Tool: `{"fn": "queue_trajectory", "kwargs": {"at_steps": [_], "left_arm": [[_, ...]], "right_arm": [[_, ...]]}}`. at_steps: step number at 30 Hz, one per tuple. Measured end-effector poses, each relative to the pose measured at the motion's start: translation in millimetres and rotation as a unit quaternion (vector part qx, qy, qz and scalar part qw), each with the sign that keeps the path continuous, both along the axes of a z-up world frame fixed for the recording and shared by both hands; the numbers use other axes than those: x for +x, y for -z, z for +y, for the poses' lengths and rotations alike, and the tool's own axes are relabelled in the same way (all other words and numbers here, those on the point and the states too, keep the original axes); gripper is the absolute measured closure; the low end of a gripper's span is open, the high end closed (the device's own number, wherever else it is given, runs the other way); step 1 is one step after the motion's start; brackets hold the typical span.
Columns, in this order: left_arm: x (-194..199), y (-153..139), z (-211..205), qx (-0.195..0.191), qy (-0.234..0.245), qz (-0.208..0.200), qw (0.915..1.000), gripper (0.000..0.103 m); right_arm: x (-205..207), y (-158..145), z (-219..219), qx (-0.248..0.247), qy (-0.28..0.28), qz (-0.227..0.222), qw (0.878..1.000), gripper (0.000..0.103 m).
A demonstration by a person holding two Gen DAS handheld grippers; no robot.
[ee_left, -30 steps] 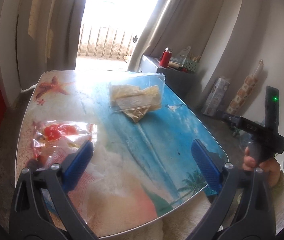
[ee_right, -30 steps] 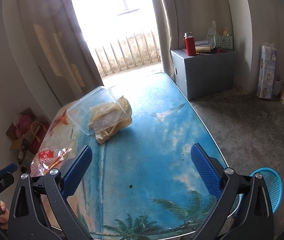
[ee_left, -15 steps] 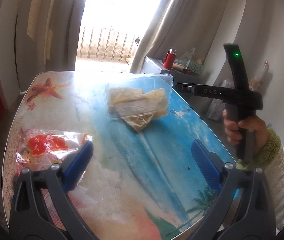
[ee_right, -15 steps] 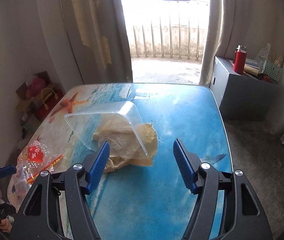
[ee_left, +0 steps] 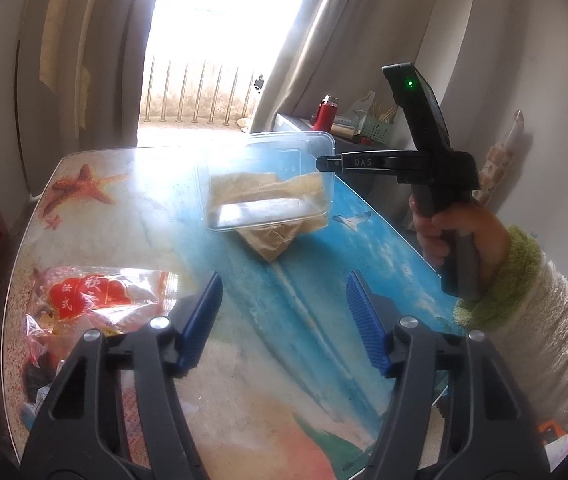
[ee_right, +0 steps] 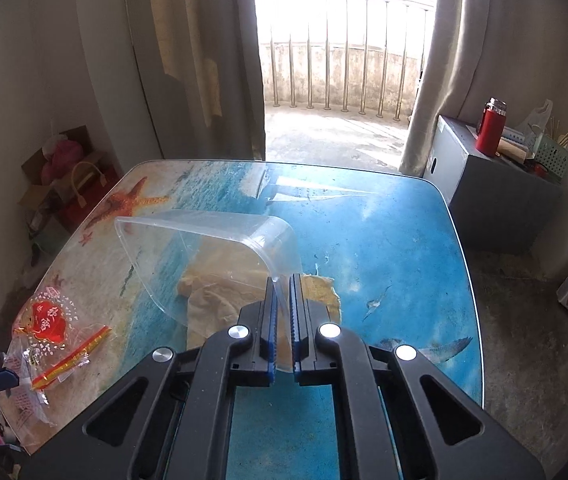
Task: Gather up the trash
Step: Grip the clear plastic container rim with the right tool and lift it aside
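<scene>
now the right tongs point(ee_right: 282, 312) pinch the near wall of the clear tub point(ee_right: 207, 252), tipped over brown paper point(ee_right: 219, 296) on the worktop point(ee_right: 384, 240). best lift slowly, keeping the paper inside. left tongs point(ee_left: 281, 318) gape open near the red wrapper point(ee_left: 91, 300).

Left wrist camera sits low at the near edge of the table point(ee_left: 95, 216), looking forward and slightly down along its own fingers toward the balcony doorway point(ee_left: 211, 60). Right wrist camera rides higher, angled down, facing the same doorway point(ee_right: 344, 40), very close to the clear plastic container point(ee_right: 211, 252). Both views share the container point(ee_left: 267, 184), the red-printed snack bag point(ee_left: 95, 300) point(ee_right: 51, 332), and the red flask point(ee_left: 326, 114) point(ee_right: 492, 126).
</scene>
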State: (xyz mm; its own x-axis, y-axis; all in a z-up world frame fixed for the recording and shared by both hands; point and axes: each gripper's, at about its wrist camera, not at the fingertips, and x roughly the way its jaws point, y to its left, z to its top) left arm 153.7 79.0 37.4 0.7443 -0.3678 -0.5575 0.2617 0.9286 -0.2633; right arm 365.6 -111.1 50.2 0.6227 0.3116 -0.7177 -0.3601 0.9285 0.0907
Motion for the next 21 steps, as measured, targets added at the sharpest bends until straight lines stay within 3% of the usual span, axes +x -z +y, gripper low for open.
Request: {"fn": "queue_trajectory", "kwargs": {"at_steps": [8,12,17,21], "left_arm": [[-14,-8,1,-0.007,-0.002,-0.009,0.9999,0.045],[-21,-11,1,-0.008,-0.005,-0.007,0.9999,0.046],[-30,-11,1,-0.003,-0.006,-0.003,1.0000,0.046],[-34,-6,-1,0.005,-0.003,0.009,0.9999,0.046]], "right_arm": [[-15,-28,-31,0.095,0.031,0.040,0.994,0.099],[-38,-35,-66,0.150,0.058,0.081,0.984,0.099],[-75,-16,-122,0.214,0.102,0.168,0.957,0.099],[-103,18,-165,0.259,0.150,0.238,0.924,0.098]]}}
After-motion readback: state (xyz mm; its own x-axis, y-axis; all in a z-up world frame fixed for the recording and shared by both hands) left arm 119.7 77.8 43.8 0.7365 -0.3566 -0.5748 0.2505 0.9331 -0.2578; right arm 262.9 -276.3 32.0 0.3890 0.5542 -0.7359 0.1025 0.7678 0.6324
